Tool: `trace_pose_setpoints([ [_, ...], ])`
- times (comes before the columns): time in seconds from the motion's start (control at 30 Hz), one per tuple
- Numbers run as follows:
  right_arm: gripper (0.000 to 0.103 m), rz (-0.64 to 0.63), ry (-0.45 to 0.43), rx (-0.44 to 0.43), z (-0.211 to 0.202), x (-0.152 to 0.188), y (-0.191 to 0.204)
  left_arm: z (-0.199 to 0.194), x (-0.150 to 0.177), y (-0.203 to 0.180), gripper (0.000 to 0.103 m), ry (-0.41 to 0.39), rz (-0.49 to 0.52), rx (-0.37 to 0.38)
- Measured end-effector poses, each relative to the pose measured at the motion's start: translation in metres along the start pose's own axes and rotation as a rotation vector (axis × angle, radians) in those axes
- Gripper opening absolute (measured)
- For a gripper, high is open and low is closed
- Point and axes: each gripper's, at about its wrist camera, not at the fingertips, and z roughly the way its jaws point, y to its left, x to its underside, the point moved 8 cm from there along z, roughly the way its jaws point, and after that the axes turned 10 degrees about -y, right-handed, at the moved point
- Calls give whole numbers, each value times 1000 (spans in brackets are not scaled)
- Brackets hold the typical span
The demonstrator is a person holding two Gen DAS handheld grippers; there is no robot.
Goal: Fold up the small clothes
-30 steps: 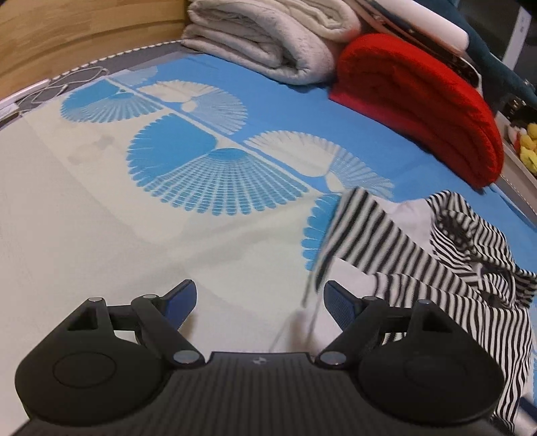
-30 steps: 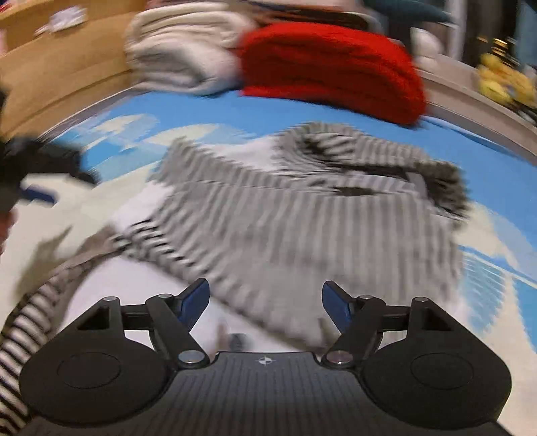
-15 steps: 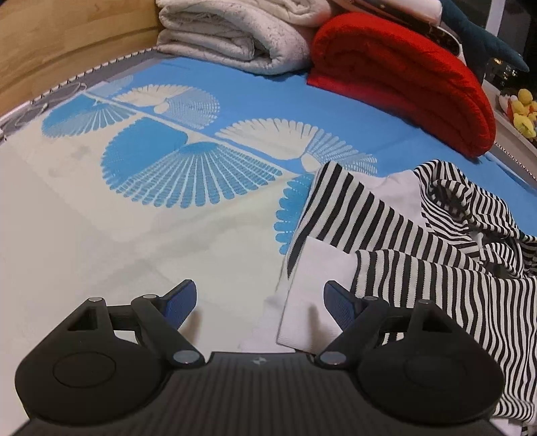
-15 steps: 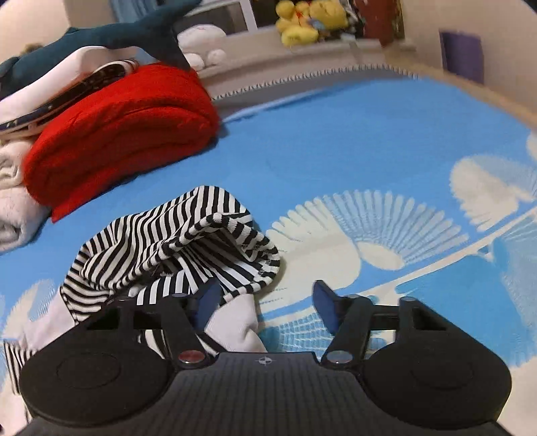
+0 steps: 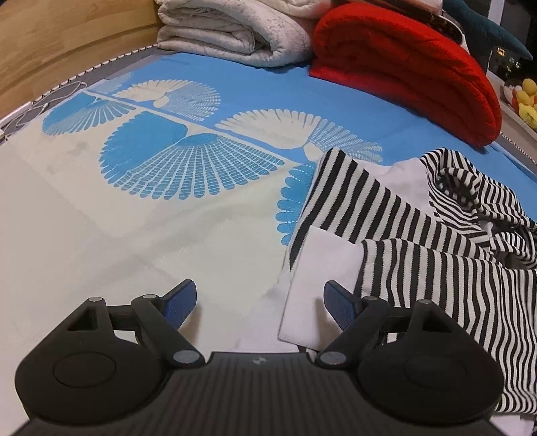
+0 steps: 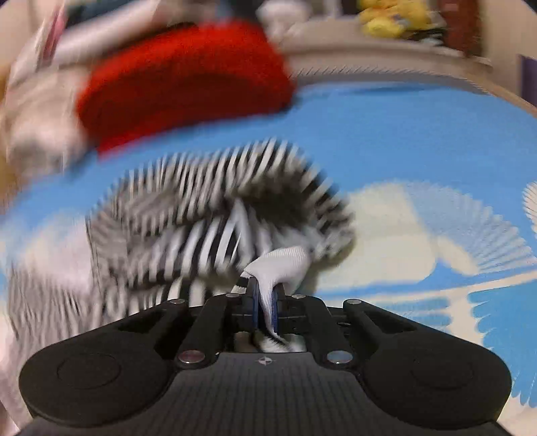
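A small black-and-white striped garment (image 5: 419, 234) lies crumpled on the bed at the right of the left wrist view. Its white panel (image 5: 319, 268) reaches toward my left gripper (image 5: 259, 291), which stands open low over the sheet, its right finger just over the panel's near corner and nothing pinched. The right wrist view is blurred by motion. There my right gripper (image 6: 264, 295) has its jaws closing, and the pads press on a white fold (image 6: 285, 261) of the striped garment (image 6: 208, 214), which bunches up just beyond the fingers.
The bedsheet (image 5: 100, 234) is cream and blue with fan patterns. A folded red blanket (image 5: 402, 67) and a folded white blanket (image 5: 235, 30) lie at the far end. A wooden bed frame (image 5: 67, 43) runs along the left. Yellow plush toys (image 5: 527, 97) sit at the far right.
My right gripper swung across the garment, rolled, and closed on a white fold of it. My left gripper drifted slightly closer to the garment's white edge and stayed open.
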Motion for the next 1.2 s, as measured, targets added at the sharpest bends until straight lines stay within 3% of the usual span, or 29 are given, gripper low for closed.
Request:
trace_pose_setpoints([
  [0.1,6,154,-50,37,-7,-14,-36,0,0,0,87,2,-1,-2],
  [0.2,7,179,16,123,7,2,-58,0,-1,1,87,-3,6,-5],
  [0.23,10,210,64,132,14,12,-63,0,0,1,87,-4,7,-5],
  [0.27,20,247,96,154,16,19,-66,1,0,0,87,-4,7,-6],
  [0.4,41,315,-12,158,-16,11,-64,2,1,0,87,1,23,-9],
  [0.43,47,295,-43,134,-29,7,-58,1,2,-1,87,1,32,-11],
  [0.5,47,225,-58,58,-52,3,-39,1,3,-2,87,2,61,-19],
  [0.6,46,58,69,-30,-66,29,-5,3,8,-5,87,11,128,-41],
  [0.67,46,-83,163,36,-63,59,3,7,17,-7,88,33,196,-56],
  [0.73,50,-102,198,116,-57,77,-9,11,24,-7,90,45,258,-71],
  [0.83,49,45,179,141,-65,63,-21,8,17,0,90,30,232,-77],
  [0.9,49,83,136,107,-78,45,-19,1,5,9,90,-9,162,-68],
  [1.0,56,4,17,62,-90,5,-4,-7,-11,22,90,-54,83,-80],
  [1.03,63,-25,-11,51,-87,-9,3,-8,-15,24,90,-59,71,-91],
  [1.2,75,-229,-107,65,-40,-65,38,-6,-21,32,90,-50,50,-118],
])
